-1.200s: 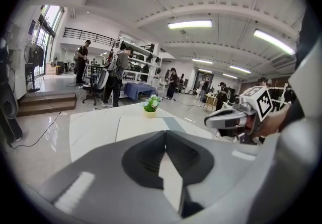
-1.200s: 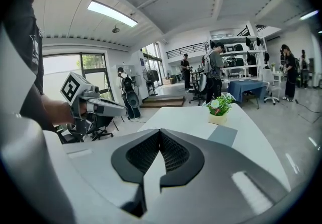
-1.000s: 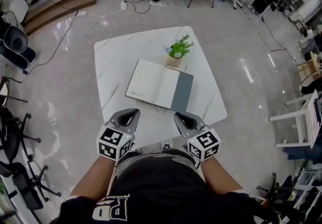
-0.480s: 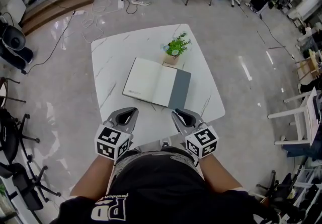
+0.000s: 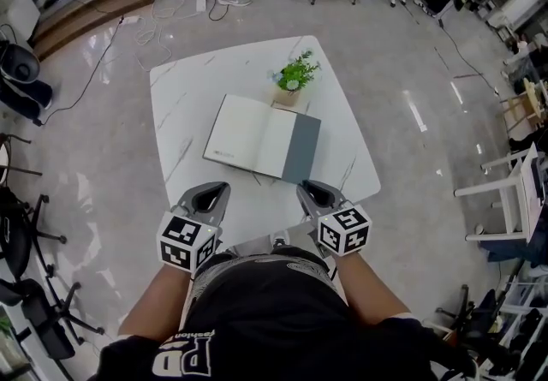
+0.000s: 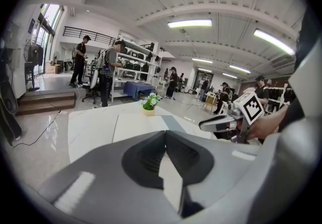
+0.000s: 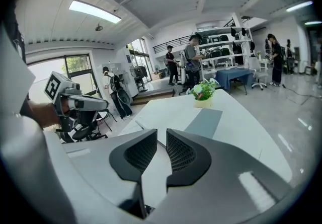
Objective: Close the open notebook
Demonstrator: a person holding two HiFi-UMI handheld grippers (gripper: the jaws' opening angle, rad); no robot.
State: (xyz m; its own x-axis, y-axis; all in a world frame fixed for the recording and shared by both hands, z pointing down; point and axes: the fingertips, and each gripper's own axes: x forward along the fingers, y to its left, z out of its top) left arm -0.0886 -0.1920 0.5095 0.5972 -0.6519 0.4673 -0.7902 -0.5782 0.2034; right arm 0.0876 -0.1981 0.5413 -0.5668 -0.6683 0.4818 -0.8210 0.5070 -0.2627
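The open notebook [image 5: 257, 138] lies flat in the middle of the white marble table [image 5: 184, 97], with white pages on the left and a grey cover [image 5: 301, 151] on the right. My left gripper [image 5: 208, 198] hovers at the table's near edge, short of the notebook, shut with nothing in it. My right gripper [image 5: 315, 194] hovers just short of the grey cover's near corner, jaws together but for a thin slit, also holding nothing. The left gripper view shows the page [image 6: 136, 125] beyond the jaws [image 6: 165, 131]. The right gripper view shows the grey cover [image 7: 204, 123] beyond the jaws [image 7: 161, 131].
A small potted plant [image 5: 294, 80] stands at the notebook's far edge. Chairs [image 5: 26, 234] stand on the floor to the left, white furniture [image 5: 505, 199] to the right. People stand far behind the table [image 6: 105, 77].
The table and notebook have drifted slightly up and left in the head view. Both grippers stay at the table's near edge, the right one a little closer to the notebook.
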